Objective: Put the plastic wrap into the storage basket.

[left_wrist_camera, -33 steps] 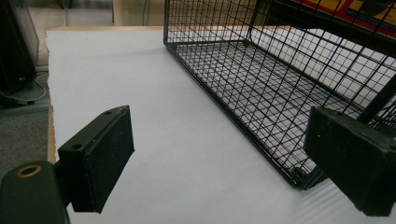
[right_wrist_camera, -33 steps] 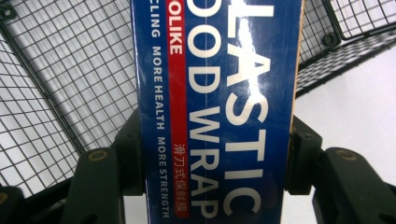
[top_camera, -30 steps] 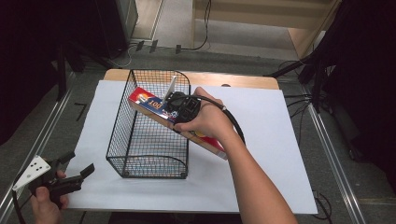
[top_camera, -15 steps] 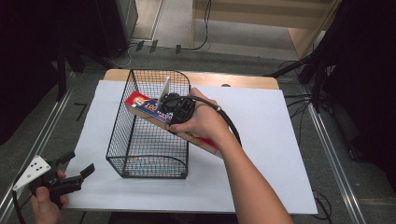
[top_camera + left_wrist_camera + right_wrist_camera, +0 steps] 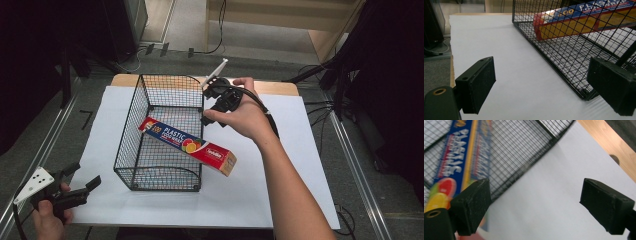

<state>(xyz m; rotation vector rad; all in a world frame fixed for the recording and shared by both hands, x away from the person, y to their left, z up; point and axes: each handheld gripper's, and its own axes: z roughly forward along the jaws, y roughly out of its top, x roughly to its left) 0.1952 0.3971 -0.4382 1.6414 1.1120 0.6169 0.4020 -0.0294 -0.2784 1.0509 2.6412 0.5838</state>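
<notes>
Currently, as seen:
Table: light wooden table covered by a white rectangular sheet; bare wood shows along the far edge.
Basket: black wire-mesh rectangular basket standing upright on the sheet, left of centre, reaching from near the far edge toward the near edge.
Box: long red, blue and yellow cardboard box of plastic food wrap lying tilted across the basket's right rim, left end down inside the mesh, right end sticking out over the sheet.
Right gripper: above the basket's far-right corner, jaws spread wide, nothing between them, apart from the box.
Left gripper: at the sheet's near-left corner, jaws parted, empty, facing the basket's near corner.
</notes>
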